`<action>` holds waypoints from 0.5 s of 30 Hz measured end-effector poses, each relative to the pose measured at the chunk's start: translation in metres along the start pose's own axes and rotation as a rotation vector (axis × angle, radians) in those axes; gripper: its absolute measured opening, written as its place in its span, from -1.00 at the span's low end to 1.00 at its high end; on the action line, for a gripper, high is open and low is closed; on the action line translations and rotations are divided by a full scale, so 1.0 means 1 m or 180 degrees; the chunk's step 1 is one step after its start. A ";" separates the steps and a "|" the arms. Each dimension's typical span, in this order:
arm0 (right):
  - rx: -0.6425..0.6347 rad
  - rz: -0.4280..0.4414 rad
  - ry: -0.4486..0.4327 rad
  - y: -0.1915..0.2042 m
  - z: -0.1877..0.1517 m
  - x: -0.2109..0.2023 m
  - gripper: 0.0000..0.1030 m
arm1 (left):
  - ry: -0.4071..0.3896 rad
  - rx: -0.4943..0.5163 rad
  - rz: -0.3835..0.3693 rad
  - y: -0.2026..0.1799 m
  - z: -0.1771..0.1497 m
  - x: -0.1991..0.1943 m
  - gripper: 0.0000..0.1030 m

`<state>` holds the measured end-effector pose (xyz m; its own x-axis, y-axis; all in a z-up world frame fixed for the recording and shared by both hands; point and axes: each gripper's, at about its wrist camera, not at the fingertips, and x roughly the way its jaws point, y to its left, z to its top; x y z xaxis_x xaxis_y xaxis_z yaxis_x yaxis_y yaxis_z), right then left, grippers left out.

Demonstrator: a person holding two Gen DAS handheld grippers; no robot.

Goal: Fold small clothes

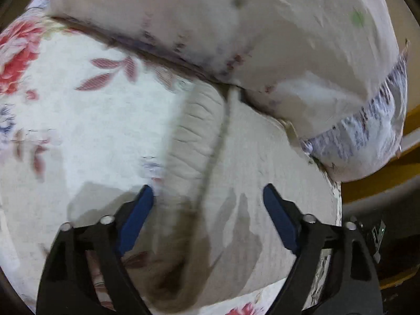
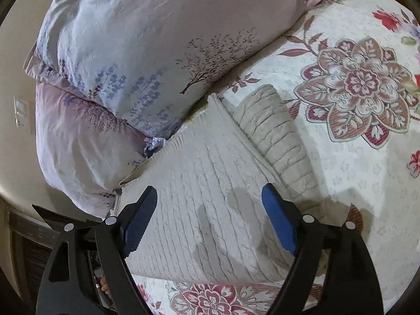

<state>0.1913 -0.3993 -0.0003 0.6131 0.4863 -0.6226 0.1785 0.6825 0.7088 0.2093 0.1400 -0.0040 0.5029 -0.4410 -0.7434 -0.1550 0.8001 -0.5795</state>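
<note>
A small cream ribbed knit garment (image 2: 210, 197) lies flat on the flowered bedspread (image 2: 354, 157), one sleeve (image 2: 278, 136) folded along its right side. In the left wrist view the same garment (image 1: 252, 183) is blurred, its sleeve (image 1: 194, 136) left of a seam. My left gripper (image 1: 207, 191) is open and empty just above the garment. My right gripper (image 2: 210, 191) is open and empty just above the garment's body.
Two stacked pillows (image 2: 147, 52) with lavender and tree prints lie against the garment's far edge, and they also show in the left wrist view (image 1: 236, 26). The bed's edge (image 1: 338, 210) and dark floor lie to the right there. A wall with a switch (image 2: 22, 115) is at the left.
</note>
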 end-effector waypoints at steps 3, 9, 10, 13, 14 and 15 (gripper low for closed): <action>-0.0046 0.0080 0.0085 0.000 0.003 0.000 0.62 | 0.0093 -0.0220 -0.0209 -0.008 -0.002 0.011 -0.67; 0.0116 0.0123 -0.0022 -0.030 0.018 -0.039 0.62 | -0.0147 0.0108 -0.1008 -0.116 -0.010 -0.017 -0.72; 0.0120 0.0100 -0.0060 -0.035 0.021 -0.046 0.62 | -0.0145 0.0172 -0.1129 -0.137 -0.011 -0.016 -0.72; 0.0201 0.0043 -0.0193 -0.053 0.034 -0.066 0.62 | 0.0038 0.0381 -0.1574 -0.225 -0.027 0.017 -0.72; 0.0223 0.0027 -0.0227 -0.058 0.039 -0.071 0.62 | 0.0198 0.0417 -0.1732 -0.257 -0.037 0.039 -0.70; 0.0235 0.0016 -0.0255 -0.061 0.044 -0.075 0.62 | 0.0375 0.0470 -0.1820 -0.283 -0.047 0.061 -0.53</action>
<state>0.1680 -0.5015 0.0173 0.6731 0.4425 -0.5926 0.2295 0.6367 0.7361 0.2436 -0.1326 0.0992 0.3728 -0.8533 -0.3645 0.2361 0.4671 -0.8521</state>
